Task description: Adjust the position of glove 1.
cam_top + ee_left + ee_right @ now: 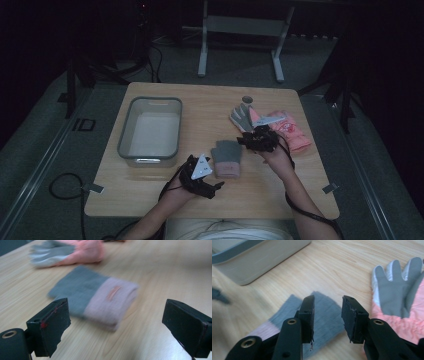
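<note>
A folded knit glove [227, 157], grey with a pale pink cuff, lies flat near the table's front middle. My left gripper [216, 186] hovers just in front of it and to its left. In the left gripper view its jaws [125, 327] stand wide open, with the glove [95, 297] beyond them and nothing between. My right gripper [256, 140] hangs over the glove's far right corner. In the right gripper view its jaws [328, 312] are a narrow gap apart and empty above the grey cloth [287, 308]. A pink and grey padded glove [282, 127] lies palm up behind it.
A grey plastic bin [150, 131] stands at the table's left, its wall [262, 257] in the right gripper view. A small round grey disc [247, 99] sits near the far edge. The padded glove [70, 253] [397, 295] lies close to the right gripper. Cables trail off the front edge.
</note>
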`<state>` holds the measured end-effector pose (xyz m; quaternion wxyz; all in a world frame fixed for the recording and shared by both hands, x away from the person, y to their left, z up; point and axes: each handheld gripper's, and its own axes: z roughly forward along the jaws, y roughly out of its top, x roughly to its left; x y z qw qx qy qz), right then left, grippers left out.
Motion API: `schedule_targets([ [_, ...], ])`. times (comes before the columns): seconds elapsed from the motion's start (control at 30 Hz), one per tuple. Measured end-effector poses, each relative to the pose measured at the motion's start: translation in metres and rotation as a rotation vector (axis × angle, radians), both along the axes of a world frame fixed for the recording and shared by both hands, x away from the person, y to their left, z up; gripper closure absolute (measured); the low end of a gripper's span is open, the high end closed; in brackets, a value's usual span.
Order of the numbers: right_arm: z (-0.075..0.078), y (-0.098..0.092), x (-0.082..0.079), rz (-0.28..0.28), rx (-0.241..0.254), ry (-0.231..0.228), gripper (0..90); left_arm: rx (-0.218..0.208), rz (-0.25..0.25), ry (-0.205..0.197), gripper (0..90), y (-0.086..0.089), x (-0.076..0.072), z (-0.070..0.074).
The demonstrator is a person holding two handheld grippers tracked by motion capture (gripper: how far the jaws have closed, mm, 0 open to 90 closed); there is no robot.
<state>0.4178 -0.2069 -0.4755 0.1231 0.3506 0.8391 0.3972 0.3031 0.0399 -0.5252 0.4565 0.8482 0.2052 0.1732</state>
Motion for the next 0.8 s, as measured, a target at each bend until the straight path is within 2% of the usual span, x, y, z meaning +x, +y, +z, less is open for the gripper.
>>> schedule_targets([
  [0.17, -0.003, 0.008, 0.019, 0.013, -0.025, 0.006, 61.8, 0.042, -0.110, 0.004, 11.2, -0.017, 0.019, 0.007],
  [0.23, -0.008, 0.013, 0.025, 0.014, -0.031, 0.023, 60.1, 0.063, -0.146, 0.016, 14.4, -0.024, 0.025, 0.005],
  [0.27, -0.008, 0.013, 0.025, 0.014, -0.031, 0.023, 60.1, 0.063, -0.146, 0.016, 15.6, -0.024, 0.025, 0.005],
  [0.3, -0.011, 0.015, 0.028, 0.016, -0.036, 0.030, 59.7, 0.086, -0.168, 0.013, 15.6, -0.029, 0.029, 0.002],
  [0.33, -0.017, 0.018, 0.031, 0.017, -0.040, 0.044, 57.1, 0.095, -0.176, 0.016, 21.2, -0.031, 0.031, 0.000],
  [0.37, -0.020, 0.019, 0.033, 0.013, -0.039, 0.048, 56.3, 0.110, -0.185, 0.018, 21.7, -0.033, 0.034, -0.003],
  [0.4, -0.028, 0.021, 0.035, 0.008, -0.046, 0.060, 54.9, 0.131, -0.194, 0.012, 29.0, -0.035, 0.035, -0.005],
  [0.43, -0.028, 0.021, 0.035, 0.008, -0.046, 0.060, 54.9, 0.156, -0.199, 0.000, 29.0, -0.037, 0.036, -0.009],
  [0.5, -0.038, 0.025, 0.039, 0.005, -0.067, 0.085, 52.5, 0.222, -0.206, -0.022, 28.9, -0.041, 0.037, -0.017],
  [0.67, -0.053, 0.029, 0.044, 0.020, -0.127, 0.117, 46.1, 0.242, -0.204, -0.056, 30.4, -0.040, 0.034, -0.022],
  [0.8, -0.062, 0.028, 0.047, 0.020, -0.149, 0.149, 40.4, 0.262, -0.204, -0.075, 30.5, -0.041, 0.031, -0.026],
])
